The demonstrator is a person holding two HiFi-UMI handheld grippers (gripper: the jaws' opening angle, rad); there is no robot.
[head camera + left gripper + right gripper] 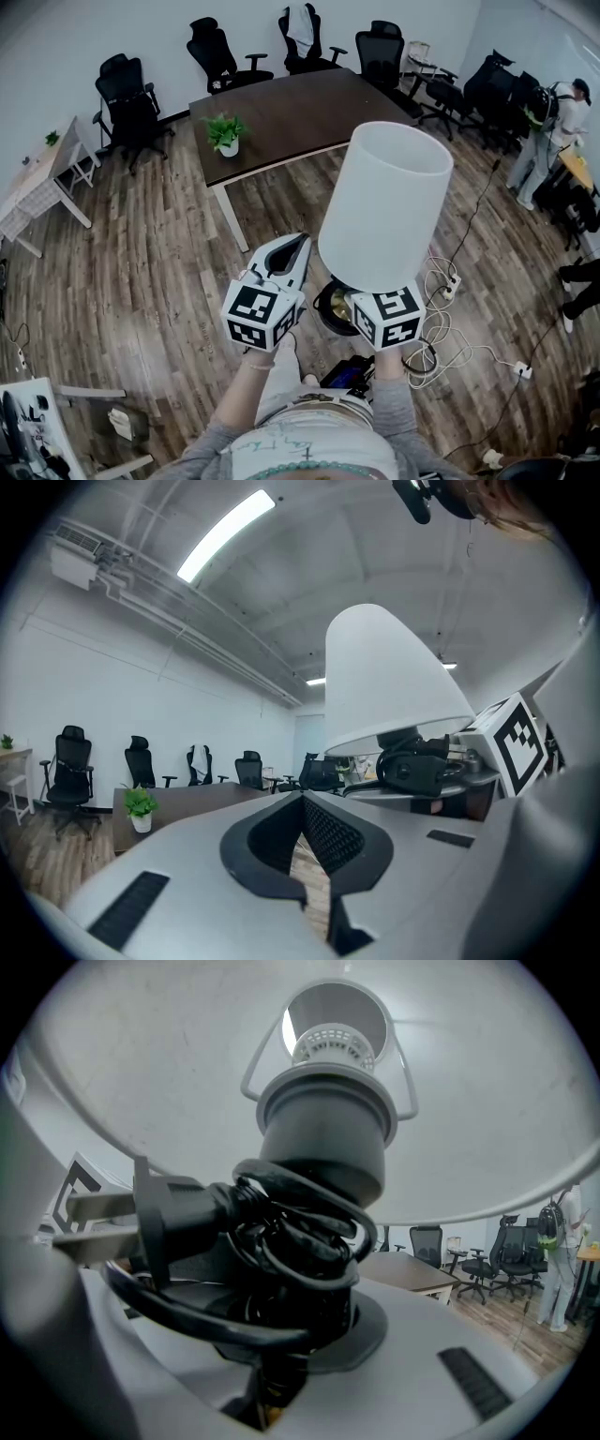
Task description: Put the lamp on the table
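At about 9 o'clock in my head view a pale side desk [42, 178] stands by the wall, with black office chairs [127, 98] ranged from 10 to 1 o'clock along the far side of the room. The dark brown table [309, 112] sits at 12 o'clock, with a small potted plant [225, 133] on its 11 o'clock corner.

My left gripper [292, 251] is out in front of me, low at 6 o'clock of the table and well apart from it. In the left gripper view its jaws meet at the tips, and only floor shows through the gap behind them, so it carries nothing.

Just beside it, at its 3 o'clock, is the lamp [384, 202], up in the air over the wood floor and not on the table. My right gripper [281, 1372] has it. Its jaws are drawn narrow around the lamp's stem below the socket [323, 1138], where the black cord [291, 1241] is wound in loops and the plug [178, 1213] sticks out toward 9 o'clock. The white shade fills the top of that view.

At 4 o'clock from the lamp, loose white cables [450, 328] lie on the floor. A person [548, 131] stands at 2 o'clock near more chairs.
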